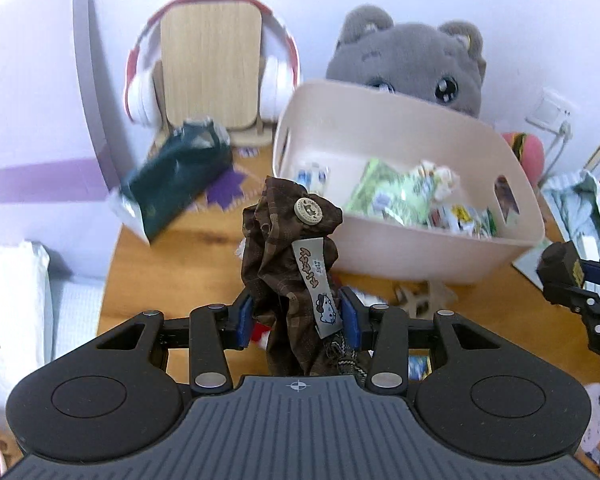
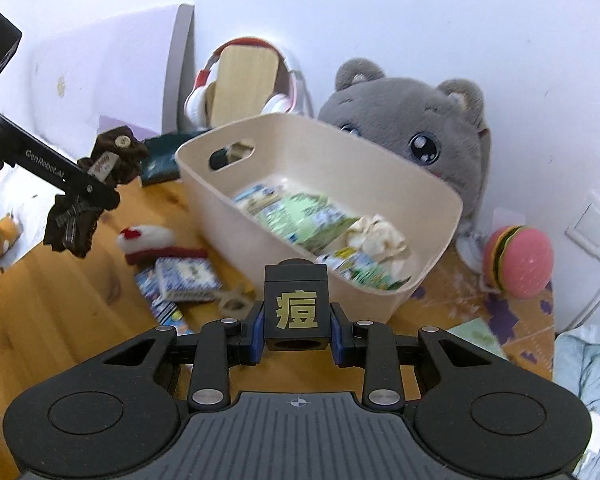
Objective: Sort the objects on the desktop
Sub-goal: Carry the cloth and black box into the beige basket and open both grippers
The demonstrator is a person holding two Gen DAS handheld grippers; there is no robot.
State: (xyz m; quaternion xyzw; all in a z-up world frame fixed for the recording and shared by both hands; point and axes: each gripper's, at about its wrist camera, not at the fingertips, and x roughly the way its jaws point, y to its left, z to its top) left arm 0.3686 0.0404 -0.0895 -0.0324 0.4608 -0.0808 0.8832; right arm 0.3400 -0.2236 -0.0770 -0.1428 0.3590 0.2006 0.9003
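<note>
Brown fabric pouch (image 1: 291, 276) with a wooden button and a white cat label sits clamped between the left gripper (image 1: 298, 318) fingers, which are closed tight on its crumpled middle, held up above the wooden desk (image 1: 188, 264) just in front of the cream bin (image 1: 400, 256). Bin holds green and white packets, with a grey plush cat (image 1: 412, 60) behind it and red-white headphones (image 1: 140, 96) on a wooden stand at far left. Right gripper (image 2: 297, 330) fingers are closed flush on both sides of a black cube (image 2: 296, 304) with a gold character, held near the bin's front rim, with a burger plush (image 2: 518, 260) at far right.
</note>
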